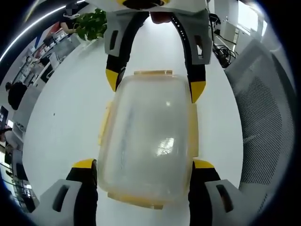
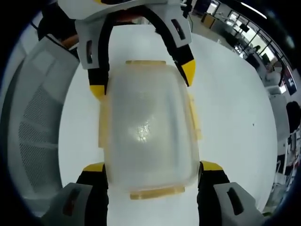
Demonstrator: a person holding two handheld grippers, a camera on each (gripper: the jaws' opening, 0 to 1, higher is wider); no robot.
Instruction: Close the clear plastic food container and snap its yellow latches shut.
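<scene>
clear, frosted plastic food container with rounded corners [image 1: 146, 139], lid down, lying on the round white bench [image 1: 70, 117], seen from both ends. in the left gripper view, left gripper [image 1: 146, 169] at the near end of the container, yellow-tipped black jaws spread wide, one tip on either side of the near corners, close against the walls but actual contact impossible to tell. right gripper [image 1: 155, 87] entering from the top of that view, jaws likewise spread, straddling the far end. pale yellow latches along the container's edges: one at the far end [image 1: 153, 73], one at the near end [image 1: 136, 200], one on each long side [image 1: 104, 125], [image 1: 193, 132]; snapped or loose cannot be told. in the right gripper view, same container [image 2: 146, 127] between the spread jaws of the right gripper [image 2: 153, 170], left gripper [image 2: 141, 80] opposite at the top, yellow end latch [image 2: 157, 192] nearest the camera. grey mesh chair back [image 1: 268, 127] beside the bench, green leafy plant [image 1: 91, 23] beyond its far edge.
</scene>
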